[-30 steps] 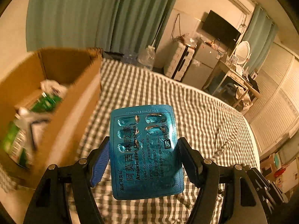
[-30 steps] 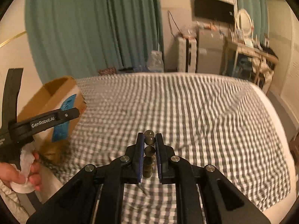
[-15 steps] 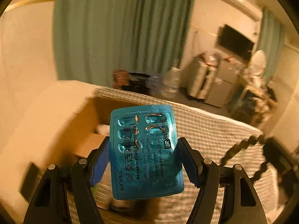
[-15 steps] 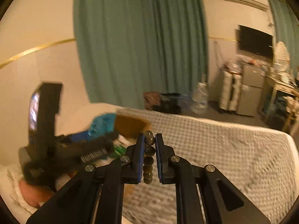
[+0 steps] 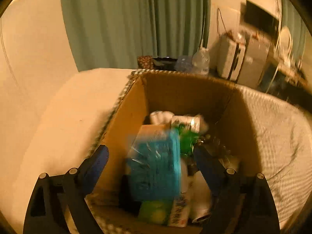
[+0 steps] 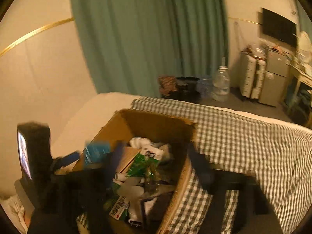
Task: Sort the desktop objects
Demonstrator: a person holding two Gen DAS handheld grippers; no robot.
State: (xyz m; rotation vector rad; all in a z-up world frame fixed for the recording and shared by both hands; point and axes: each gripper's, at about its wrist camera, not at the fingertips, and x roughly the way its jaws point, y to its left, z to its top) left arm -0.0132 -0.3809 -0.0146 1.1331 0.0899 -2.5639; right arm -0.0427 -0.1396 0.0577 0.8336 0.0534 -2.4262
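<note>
I've got both tools over the cardboard box sitting on the bed's checked cover. My left tool has its blue pads spread wide and its jaws are opening right now; the blue blister pack of pills hangs blurred between them, clear of both pads, above the things in the box. From the right wrist view I see that same pack at the box's near-left wall, beside the left tool's blue finger.

My right tool is opening too, its dark fingers smeared by blur, one over the box's contents and one over its right wall. I can't make out anything between them.

Inside the box: a green foil packet, a crumpled white tissue, a small brown carton, and a white and green tube lying near the front. The rest is too dim to sort out.
</note>
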